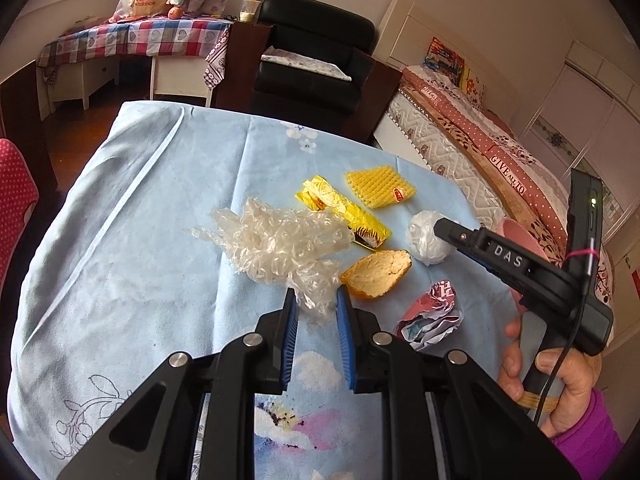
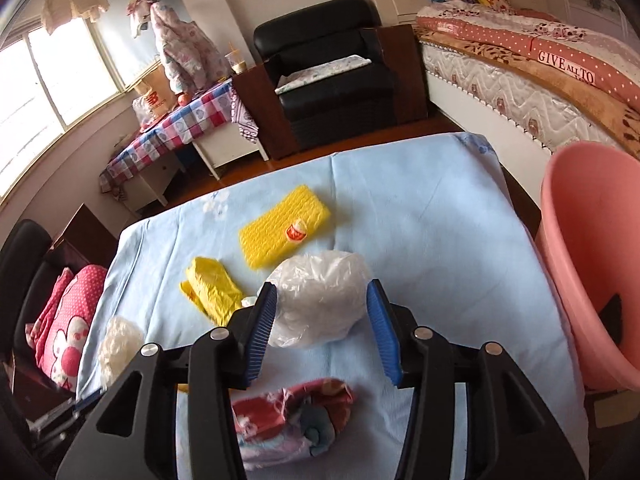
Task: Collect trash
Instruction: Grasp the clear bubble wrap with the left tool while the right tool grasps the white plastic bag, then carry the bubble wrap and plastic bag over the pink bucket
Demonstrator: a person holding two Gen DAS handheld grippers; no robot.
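Apparently parallel pickups: left hand-held gripper (image 1: 317,312) released, straddling bubble wrap (image 1: 280,242) tail on table (image 1: 132,216). Right hand-held gripper (image 2: 322,312) released around white plastic ball (image 2: 320,300), near pink bin (image 2: 592,264) for short drop.

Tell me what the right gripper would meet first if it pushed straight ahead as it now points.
Most likely the white crumpled plastic bag, already sitting between the open right gripper's fingers; exact depth is unclear.

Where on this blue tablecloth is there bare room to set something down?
Free: the tablecloth's left side beside the bubble wrap, and the far strip beyond the yellow foam net. Crowded: the middle, around the orange peel and white plastic ball.
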